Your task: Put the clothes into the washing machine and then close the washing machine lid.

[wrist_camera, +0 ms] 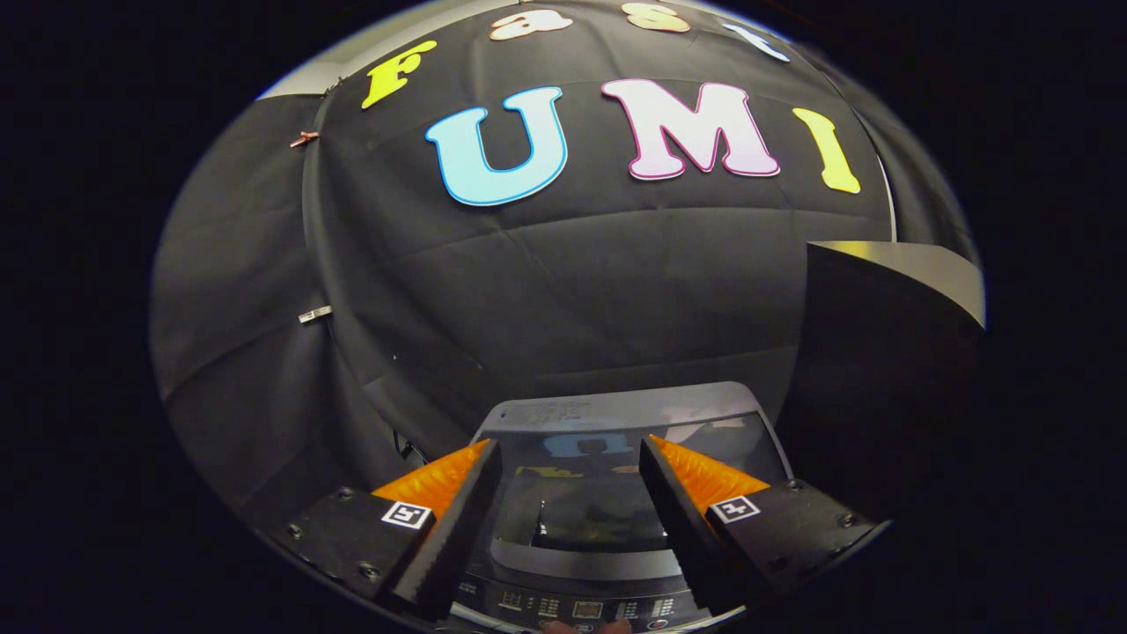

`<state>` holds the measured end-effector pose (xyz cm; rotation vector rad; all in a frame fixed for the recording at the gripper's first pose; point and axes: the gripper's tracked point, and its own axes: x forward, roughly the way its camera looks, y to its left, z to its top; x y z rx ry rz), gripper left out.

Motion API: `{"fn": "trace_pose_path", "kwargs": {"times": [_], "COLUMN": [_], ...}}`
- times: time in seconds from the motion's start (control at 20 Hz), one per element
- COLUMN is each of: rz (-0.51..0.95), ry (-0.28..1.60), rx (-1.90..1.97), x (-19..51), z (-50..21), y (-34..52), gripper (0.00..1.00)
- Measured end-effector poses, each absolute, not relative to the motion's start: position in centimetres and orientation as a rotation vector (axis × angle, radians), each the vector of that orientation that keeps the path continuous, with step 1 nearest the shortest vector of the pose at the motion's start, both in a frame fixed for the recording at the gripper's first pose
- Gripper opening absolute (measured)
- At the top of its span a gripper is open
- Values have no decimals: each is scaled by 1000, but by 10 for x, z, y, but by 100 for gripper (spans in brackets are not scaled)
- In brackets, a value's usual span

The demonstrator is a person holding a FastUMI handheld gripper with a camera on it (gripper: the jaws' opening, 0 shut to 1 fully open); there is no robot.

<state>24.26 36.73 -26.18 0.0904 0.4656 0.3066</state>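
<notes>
**Lid down, fingers spread above the washer**

Gripper spread wide, holding nothing. Directly ahead at twelve o'clock, between and beyond the fingers: washing machine, its dark glass lid apparently lying flat and shut, reflecting the booth wall. At six o'clock, nearest the fingers: control panel. At two o'clock, well apart: a dark box-like shape.

No clothes to be picked out; possibly inside already, impossible to tell through the reflective glass.

Likely risks: bumping panel buttons with the fingertips on a low pass; treating the task as done with laundry left outside.
</notes>
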Motion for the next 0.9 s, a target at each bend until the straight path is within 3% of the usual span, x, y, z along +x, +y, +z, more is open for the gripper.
{"fn": "trace_pose_path", "kwargs": {"times": [0.35, 0.9], "rz": [316, 406], "ry": [359, 180], "rx": [10, 0], "x": [229, 177], "z": [-219, -87], "y": [352, 327], "gripper": [99, 99]}}
